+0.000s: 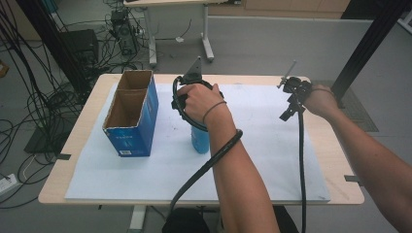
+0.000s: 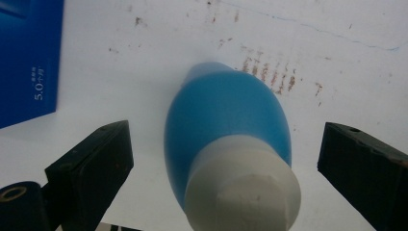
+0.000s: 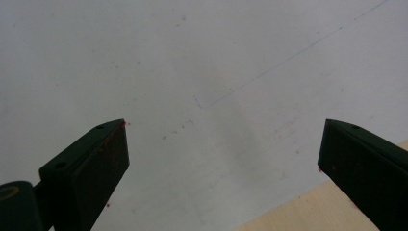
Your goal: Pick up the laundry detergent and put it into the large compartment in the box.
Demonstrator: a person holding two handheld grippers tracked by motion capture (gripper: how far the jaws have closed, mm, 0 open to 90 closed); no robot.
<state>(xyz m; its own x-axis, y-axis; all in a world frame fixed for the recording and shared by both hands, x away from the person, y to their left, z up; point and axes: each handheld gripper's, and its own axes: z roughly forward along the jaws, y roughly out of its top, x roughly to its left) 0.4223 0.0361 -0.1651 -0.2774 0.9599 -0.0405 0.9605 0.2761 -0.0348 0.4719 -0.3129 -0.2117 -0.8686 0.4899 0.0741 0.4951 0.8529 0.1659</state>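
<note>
One blue bottle (image 2: 226, 125) stands between the spread, untouching jaws of the left gripper (image 2: 226, 159), one two-compartment box (image 1: 132, 112) at its nine o'clock, while the right gripper (image 3: 223, 159) gapes empty.

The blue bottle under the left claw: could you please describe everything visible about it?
The blue bottle looks like smooth plastic, oval in body, with a white cap that is on. It stands upright on the white sheet, to the right of the blue carton. The left claw hangs over it, jaws wide on either side, neither touching it.
</note>
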